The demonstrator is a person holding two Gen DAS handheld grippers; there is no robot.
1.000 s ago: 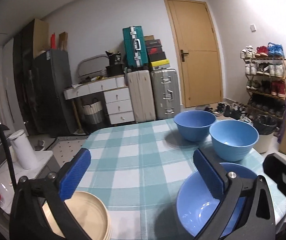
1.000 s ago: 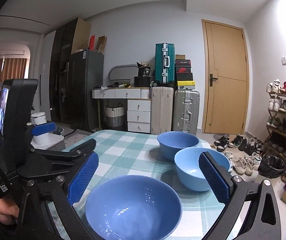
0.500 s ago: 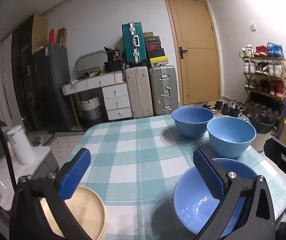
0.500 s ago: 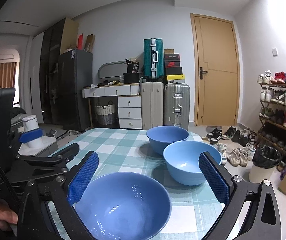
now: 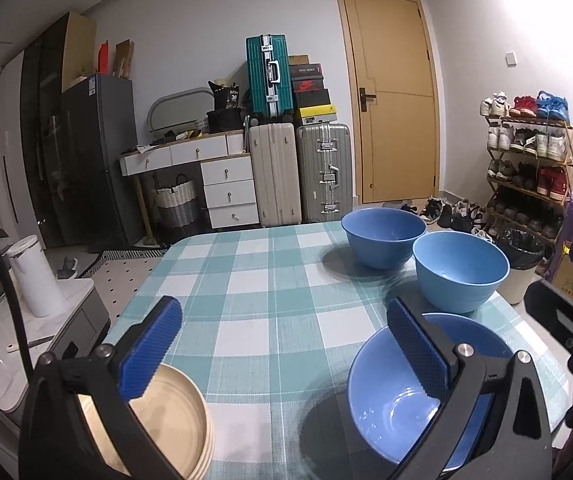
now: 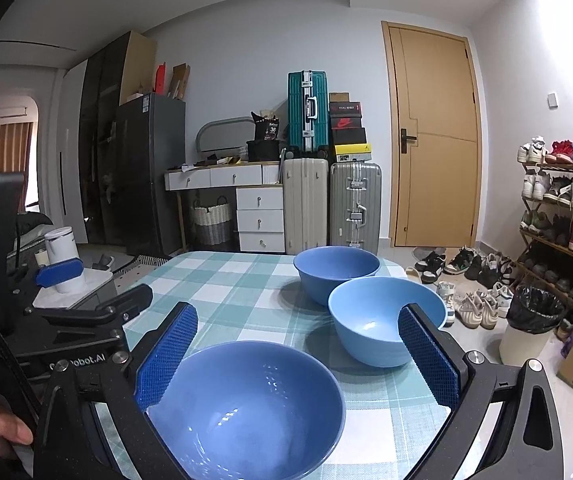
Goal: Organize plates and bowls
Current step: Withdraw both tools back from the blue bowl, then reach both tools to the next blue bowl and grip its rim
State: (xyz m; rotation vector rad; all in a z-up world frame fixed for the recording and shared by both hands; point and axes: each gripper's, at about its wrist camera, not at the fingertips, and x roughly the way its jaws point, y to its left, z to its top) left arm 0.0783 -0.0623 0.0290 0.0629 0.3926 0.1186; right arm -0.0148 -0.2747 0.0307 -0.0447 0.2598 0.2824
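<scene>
- Looking along the left gripper (image 5: 284,354), its blue-padded fingers (image 5: 151,346) stand wide apart and hold nothing, hovering over the near edge of the bench (image 5: 270,280) with its teal-and-white checked cloth.
- Below the left finger sits a stack of cream round plates (image 5: 174,432) at the near left corner; how many plates it holds I cannot tell.
- Under the right finger lies the nearest deep blue bowl (image 5: 390,408), with a lighter blue bowl (image 5: 460,270) just behind it and a third blue bowl (image 5: 382,236) at the far right edge, the three running in a row.
- From the right wrist view, the right gripper (image 6: 296,358) is also spread wide and empty, its fingers (image 6: 166,356) straddling the nearest deep blue bowl (image 6: 246,408) without visibly touching the rim.
- The lighter blue bowl (image 6: 382,326) stands just beside the right finger, the third blue bowl (image 6: 336,272) beyond it.
- My guess is that the nearest bowl gets grasped next for nesting. Risks: a smooth curved wall pinched off-centre may slip or tip; the right finger could nudge the neighbouring bowl, which sits near the bench's right edge; the left gripper is close enough to collide.
</scene>
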